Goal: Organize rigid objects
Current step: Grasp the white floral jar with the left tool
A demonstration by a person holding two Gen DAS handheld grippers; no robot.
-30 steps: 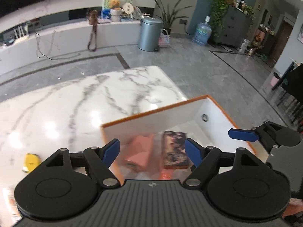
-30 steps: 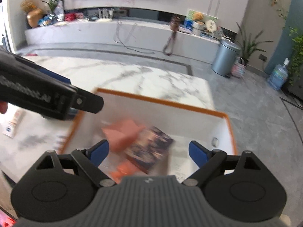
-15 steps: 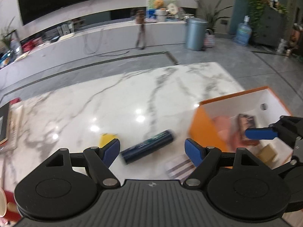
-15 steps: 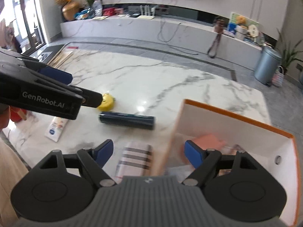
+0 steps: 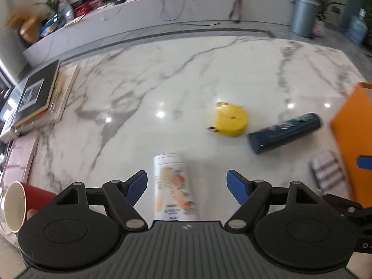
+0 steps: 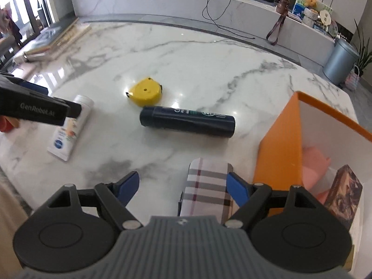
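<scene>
Left gripper (image 5: 187,181), jaws wide and empty, straddles the white lotion tube (image 5: 173,186) lengthwise; right gripper (image 6: 182,186), wide and empty, overhangs the plaid case (image 6: 207,186) beside the orange box (image 6: 279,144).

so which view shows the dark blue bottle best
The right wrist view: the dark blue bottle lies sharp and whole on its side, label print visible. In the left wrist view the same bottle is also whole but motion-blurred and off toward the right edge.

A red mug (image 5: 34,197) lies left of the claw, books (image 5: 39,97) are stacked farther off, a bin (image 6: 341,60) stands far right.
</scene>
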